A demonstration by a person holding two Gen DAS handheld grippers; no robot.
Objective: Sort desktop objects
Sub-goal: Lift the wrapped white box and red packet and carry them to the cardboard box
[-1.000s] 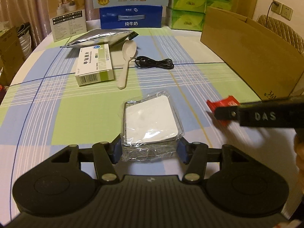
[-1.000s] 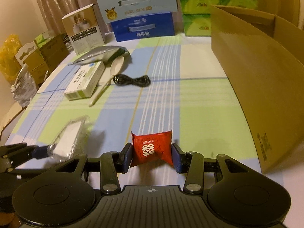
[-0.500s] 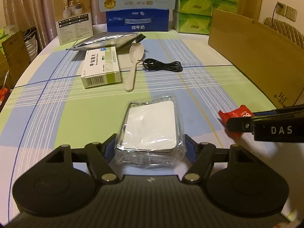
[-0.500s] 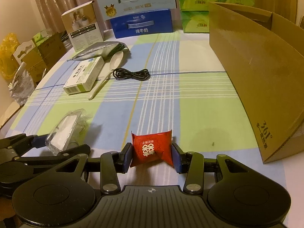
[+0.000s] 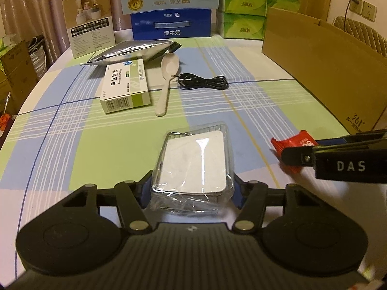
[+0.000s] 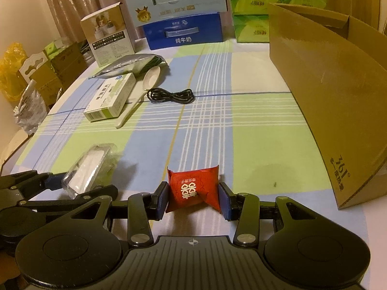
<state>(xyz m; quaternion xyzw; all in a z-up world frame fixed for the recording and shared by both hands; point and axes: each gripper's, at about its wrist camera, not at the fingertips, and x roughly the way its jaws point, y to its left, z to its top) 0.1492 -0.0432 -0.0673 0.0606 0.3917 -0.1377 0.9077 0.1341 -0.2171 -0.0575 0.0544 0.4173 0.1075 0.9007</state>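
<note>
Clear crinkled film is wrapping the white pad packet [image 5: 193, 166] that I am holding between the blue pads of my left tongs [image 5: 192, 188]; their jaws have just been closing in again after a brief widening, and both pads are now pressing on the packet's sides. In the right wrist view the packet [image 6: 85, 169] is sitting tilted in those left tongs [image 6: 72, 184], its far end angled up off the checked bench [image 6: 254, 125]. My right tongs [image 6: 193, 199] are clamping a red candy sachet [image 6: 193, 188] squarely between both pads, the sachet standing upright with its white characters facing me. From the left wrist view the right tongs [image 5: 293, 153] are reaching in from the right of my left tongs, with the sachet [image 5: 293, 142] poking out past their tip. Ahead of both tongs, further up the bench, a green-and-white medicine box [image 5: 125, 88] is lying just beside a white spoon [image 5: 167, 82], with a coiled black cable [image 5: 203, 83] near the spoon's right and a silver foil pouch [image 5: 135, 52] behind them. To the right of my right tongs a large cardboard box [image 6: 329, 91] is standing open-topped on the bench.
</note>
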